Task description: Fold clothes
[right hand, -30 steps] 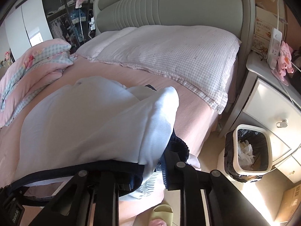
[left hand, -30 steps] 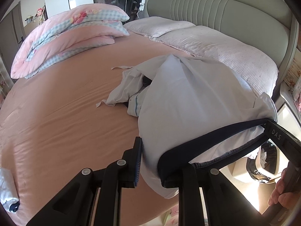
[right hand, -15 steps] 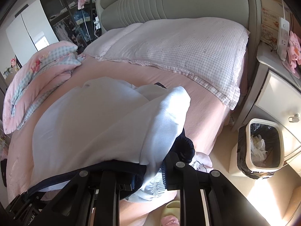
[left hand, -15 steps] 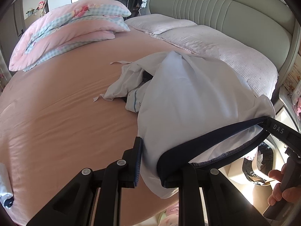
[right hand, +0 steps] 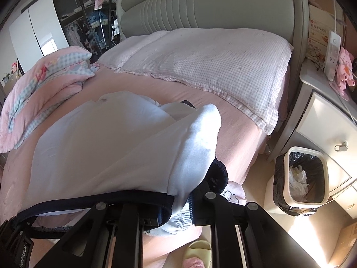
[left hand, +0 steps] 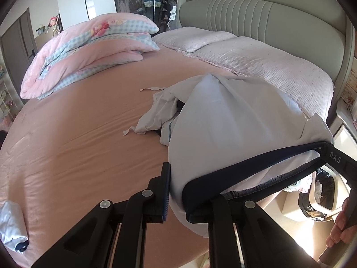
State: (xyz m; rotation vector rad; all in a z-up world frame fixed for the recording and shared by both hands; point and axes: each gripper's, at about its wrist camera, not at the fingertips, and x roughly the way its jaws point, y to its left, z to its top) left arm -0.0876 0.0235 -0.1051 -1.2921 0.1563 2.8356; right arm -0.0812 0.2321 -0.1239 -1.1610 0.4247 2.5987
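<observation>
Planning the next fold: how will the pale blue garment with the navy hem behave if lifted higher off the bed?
The pale blue garment is probably floppy: it drapes and creases between both grippers. It is likely light, its navy hem barely sagging. It may drag the white clothes beneath.

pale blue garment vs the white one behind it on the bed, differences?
The pale blue garment is lifted at its navy hem, stretched between the left tool and right tool; the white garment lies crumpled, untouched. The blue one looks larger and smoother, partly covering the white one. Both rest on the pink sheet.
</observation>
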